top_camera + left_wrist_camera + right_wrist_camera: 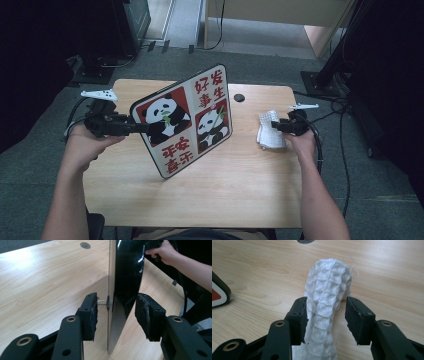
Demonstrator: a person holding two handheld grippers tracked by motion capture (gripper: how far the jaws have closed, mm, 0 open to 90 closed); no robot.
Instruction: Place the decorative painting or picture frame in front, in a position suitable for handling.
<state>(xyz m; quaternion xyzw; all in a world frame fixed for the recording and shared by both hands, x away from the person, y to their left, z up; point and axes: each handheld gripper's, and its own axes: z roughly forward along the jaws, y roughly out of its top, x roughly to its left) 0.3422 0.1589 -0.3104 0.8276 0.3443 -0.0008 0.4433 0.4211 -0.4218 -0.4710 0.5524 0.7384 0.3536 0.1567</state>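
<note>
left gripper of mine is at the left side of the wooden table, and its jaws stand on both sides of the left edge of the panda board. from its own view the board is seen edge-on between the two pads. i see a gap on each side, so the jaws are apart and do not press on it; i hold nothing firmly there. the board is tilted, its lower corner is on the table near the middle, and its picture side with two pandas and red signs faces to me. a small dark round hole is in the table behind the board.

further to the right, the white cloth lies on the table, well apart from the board. my right gripper is over it. in its own view the crumpled cloth rises between the jaws; the left pad touches it, the other pad is clear, so this gripper is also open.
</note>
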